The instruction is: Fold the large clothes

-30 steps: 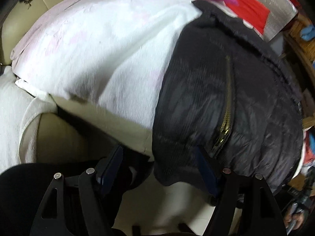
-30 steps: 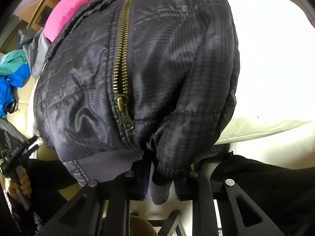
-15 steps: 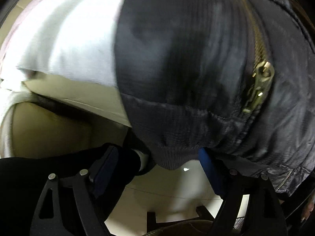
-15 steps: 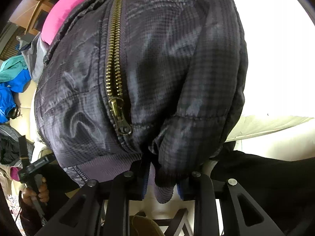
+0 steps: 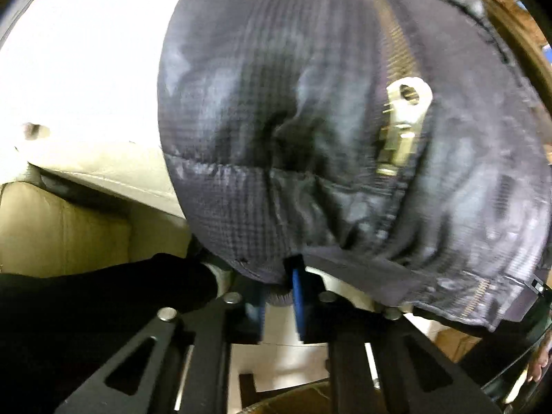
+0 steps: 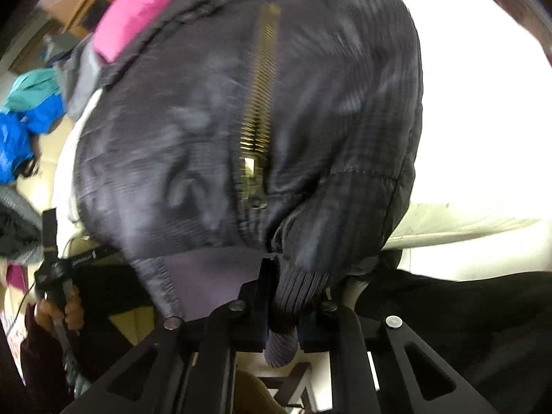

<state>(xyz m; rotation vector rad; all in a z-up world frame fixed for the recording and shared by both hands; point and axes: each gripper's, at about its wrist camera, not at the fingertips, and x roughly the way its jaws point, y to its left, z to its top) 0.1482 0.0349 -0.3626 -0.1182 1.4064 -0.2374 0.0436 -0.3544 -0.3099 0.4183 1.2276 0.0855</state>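
Note:
A dark quilted jacket (image 5: 310, 138) with a brass zipper (image 5: 400, 127) lies on a white sheet (image 5: 86, 69) and hangs over the near edge. My left gripper (image 5: 280, 293) is shut on the jacket's lower hem, left of the zipper; its blue pads pinch the ribbed edge. In the right wrist view the same jacket (image 6: 241, 120) fills the frame, zipper (image 6: 257, 138) running down its middle. My right gripper (image 6: 281, 314) is shut on the ribbed hem corner, which pokes out below the pads.
A beige cushioned seat (image 5: 62, 227) sits under the sheet at left. A pink garment (image 6: 145, 10) and blue clothes (image 6: 20, 131) lie beyond the jacket. A person's hand (image 6: 58, 307) holds the other gripper's handle at lower left. Black fabric (image 6: 465, 310) lies at right.
My left gripper came down onto the jacket's hem and shut on it; it stood open before. The right gripper kept its grip on the hem corner and shifted slightly.

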